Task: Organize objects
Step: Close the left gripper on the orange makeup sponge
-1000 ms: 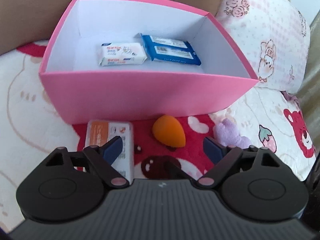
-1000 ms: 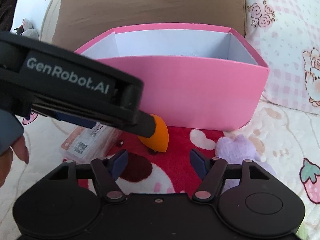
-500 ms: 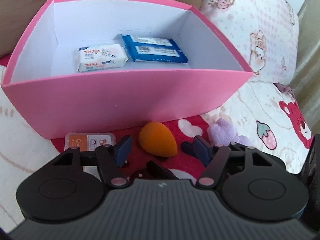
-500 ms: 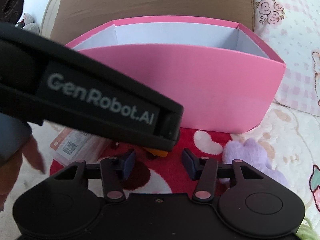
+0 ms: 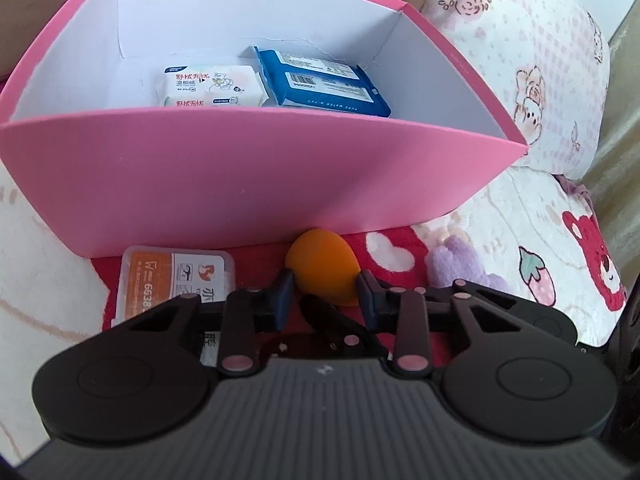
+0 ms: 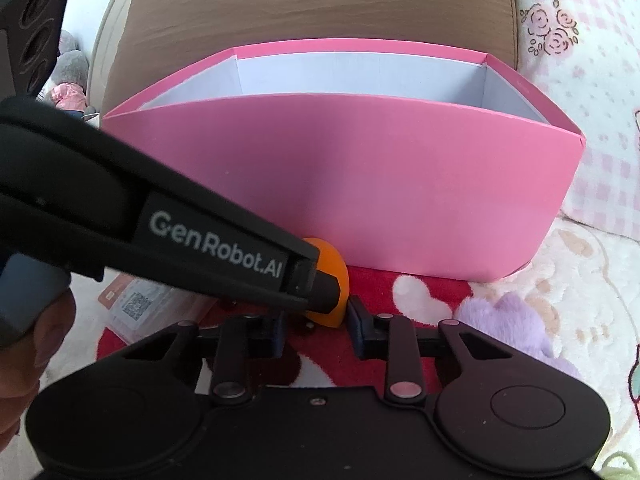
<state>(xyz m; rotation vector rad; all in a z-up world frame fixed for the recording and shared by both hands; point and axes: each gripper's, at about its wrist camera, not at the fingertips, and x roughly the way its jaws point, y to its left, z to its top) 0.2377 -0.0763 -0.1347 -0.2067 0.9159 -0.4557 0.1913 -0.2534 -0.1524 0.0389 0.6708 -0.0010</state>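
An orange egg-shaped sponge [image 5: 320,264] lies on the red patterned blanket just in front of the pink box [image 5: 260,184]. My left gripper [image 5: 325,286] has its jaws closing, and both pads touch the sponge's sides. In the right wrist view the left gripper's finger [image 6: 324,284] crosses over the sponge [image 6: 334,268]. My right gripper [image 6: 318,322] sits low right behind it. Its jaws are narrow and closing, with the sponge's near tip showing in the gap and no clear press on it.
The box holds a white wipes pack [image 5: 212,84] and a blue pack [image 5: 324,84]. A clear case with an orange label [image 5: 176,276] lies left of the sponge, a purple plush [image 5: 460,268] to its right. A pink-patterned pillow [image 5: 520,52] and a brown cushion [image 6: 320,12] stand behind.
The left gripper came down and forward around the sponge, and its jaws narrowed until the pads met it. The right gripper's jaws narrowed too while it stayed in place.
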